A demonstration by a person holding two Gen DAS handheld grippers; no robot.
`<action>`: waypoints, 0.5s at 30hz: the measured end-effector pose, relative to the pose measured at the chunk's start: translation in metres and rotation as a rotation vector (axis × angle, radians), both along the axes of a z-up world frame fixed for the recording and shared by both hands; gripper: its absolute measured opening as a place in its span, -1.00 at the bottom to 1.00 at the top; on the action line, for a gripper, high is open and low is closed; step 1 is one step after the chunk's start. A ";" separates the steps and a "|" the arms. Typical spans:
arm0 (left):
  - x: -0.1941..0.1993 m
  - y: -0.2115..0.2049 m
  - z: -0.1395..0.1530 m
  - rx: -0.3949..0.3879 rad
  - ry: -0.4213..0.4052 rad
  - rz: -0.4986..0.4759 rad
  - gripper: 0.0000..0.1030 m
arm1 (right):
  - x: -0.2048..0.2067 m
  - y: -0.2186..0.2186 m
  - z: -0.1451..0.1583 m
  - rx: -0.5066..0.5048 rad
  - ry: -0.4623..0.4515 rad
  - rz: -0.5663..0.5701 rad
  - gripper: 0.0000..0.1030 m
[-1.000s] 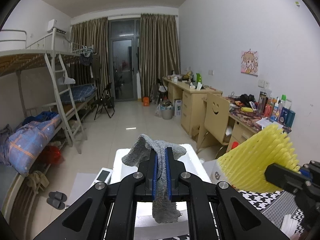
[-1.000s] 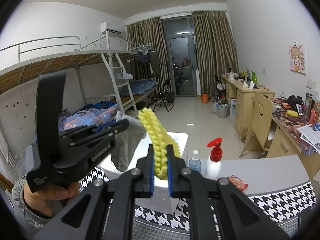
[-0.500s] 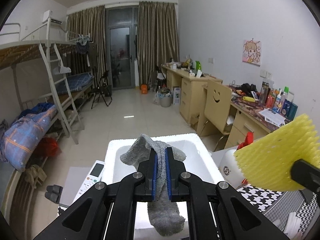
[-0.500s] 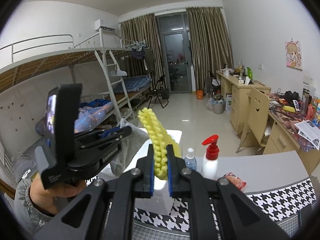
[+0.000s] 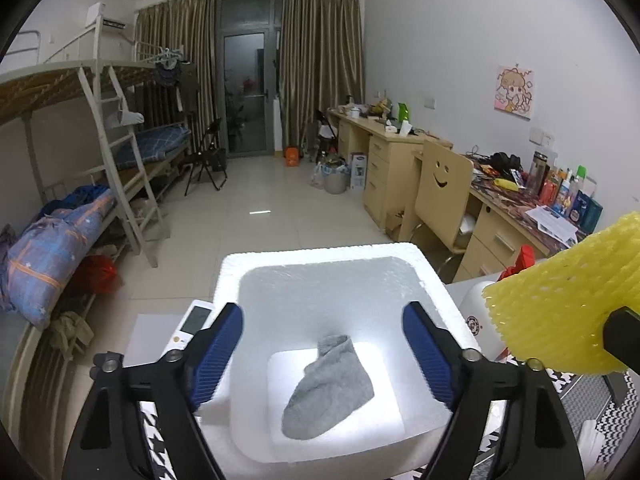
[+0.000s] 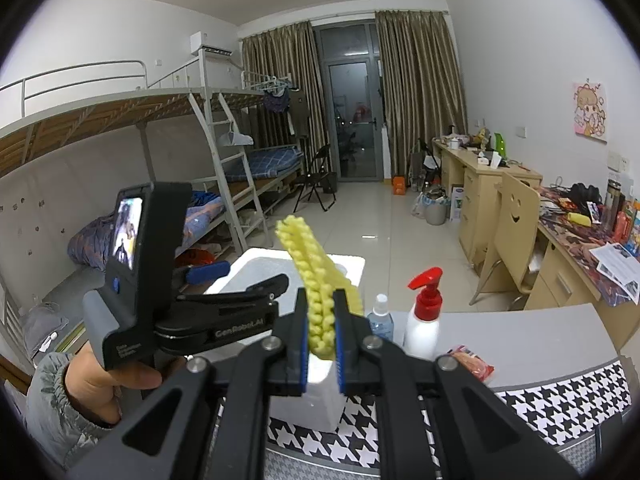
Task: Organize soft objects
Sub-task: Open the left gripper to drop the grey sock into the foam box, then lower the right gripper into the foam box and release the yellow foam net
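Observation:
A grey sock (image 5: 328,392) lies loose on the floor of the white foam box (image 5: 320,256). My left gripper (image 5: 322,354) hangs over the box, its jaws opening wide, and nothing is pressed between its blue pads (image 5: 218,354). In the right wrist view my right gripper (image 6: 322,330) is shut on a yellow foam net sleeve (image 6: 310,276), which sticks up from the pads. The same yellow sleeve (image 5: 560,300) shows at the right edge of the left wrist view, beside the box. The left gripper (image 6: 224,284) sits left of the sleeve, held by a hand (image 6: 100,380).
The box (image 6: 256,264) stands on a houndstooth-patterned table (image 6: 560,396). A small clear bottle (image 6: 380,320), a white pump bottle with a red top (image 6: 424,316) and a red snack packet (image 6: 472,362) stand to its right. A white remote (image 5: 192,324) lies left of the box.
My left gripper has spread its jaws and let go of the grey sock, which has dropped into the foam box. The right gripper still grips the yellow sleeve.

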State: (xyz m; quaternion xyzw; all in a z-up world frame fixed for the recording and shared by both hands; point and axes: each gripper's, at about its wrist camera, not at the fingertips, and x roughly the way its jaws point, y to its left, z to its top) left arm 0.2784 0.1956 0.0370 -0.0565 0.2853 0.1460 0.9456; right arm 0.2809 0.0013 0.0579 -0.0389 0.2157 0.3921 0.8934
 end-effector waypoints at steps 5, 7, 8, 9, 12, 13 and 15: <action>-0.016 0.008 0.007 0.018 -0.041 0.049 0.97 | 0.003 0.009 0.001 -0.003 0.007 0.012 -0.75; -0.025 0.012 0.009 0.018 -0.056 0.074 0.98 | 0.003 0.015 0.002 -0.006 0.007 0.023 -0.75; -0.028 0.014 0.010 0.021 -0.061 0.081 0.98 | 0.003 0.017 0.002 -0.008 0.004 0.023 -0.75; -0.030 0.015 0.011 0.025 -0.064 0.087 0.98 | 0.003 0.019 0.002 -0.009 0.003 0.026 -0.75; -0.042 0.018 0.016 0.038 -0.078 0.103 0.98 | 0.003 0.028 0.004 -0.005 0.002 0.041 -0.75; -0.046 0.017 0.017 0.040 -0.083 0.105 0.98 | 0.003 0.029 0.005 -0.004 0.002 0.043 -0.75; -0.055 0.019 0.019 0.048 -0.093 0.117 0.98 | 0.004 0.034 0.005 -0.006 0.002 0.050 -0.75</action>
